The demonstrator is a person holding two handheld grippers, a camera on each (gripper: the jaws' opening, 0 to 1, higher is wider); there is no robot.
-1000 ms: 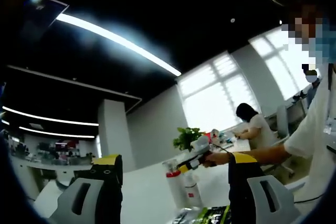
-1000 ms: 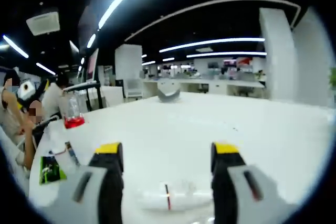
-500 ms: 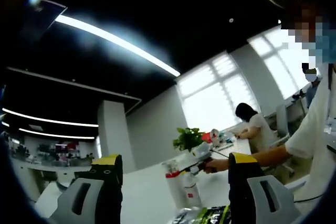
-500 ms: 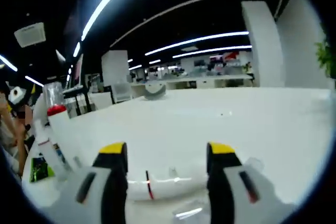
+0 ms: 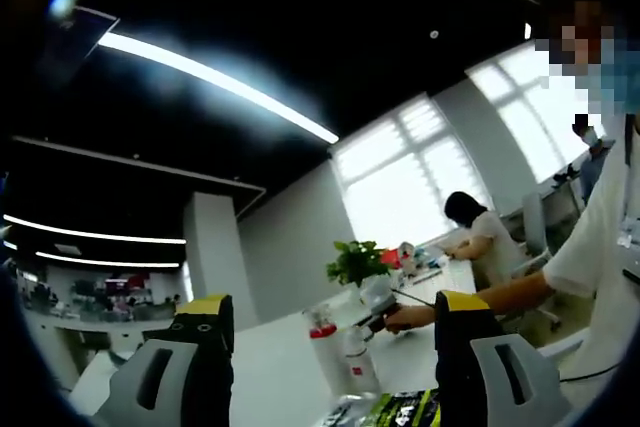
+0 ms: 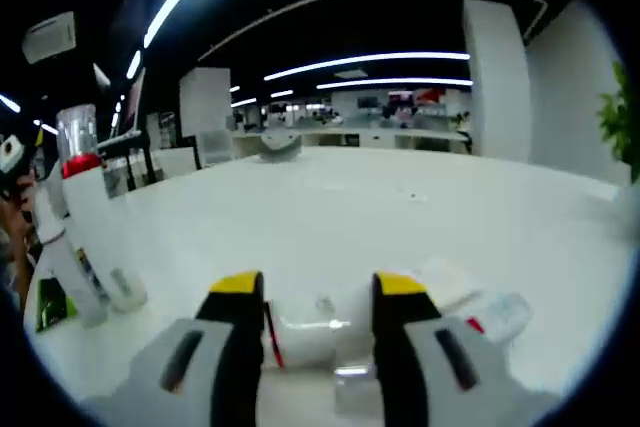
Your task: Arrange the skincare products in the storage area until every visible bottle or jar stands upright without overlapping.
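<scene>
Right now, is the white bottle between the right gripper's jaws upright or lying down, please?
Lying down: the white bottle rests lengthwise on the white table, crossing between the jaws.

right gripper [image 6: 310, 332] now lower, jaws narrowed around the lying white bottle [image 6: 320, 327]

Right gripper [image 6: 312, 299] at bottom centre, jaws narrowed either side of a white bottle [image 6: 310, 327] lying flat on the white table [image 6: 380, 207] (contact unclear). Red-capped bottle [image 6: 85, 232] upright at left.
</scene>
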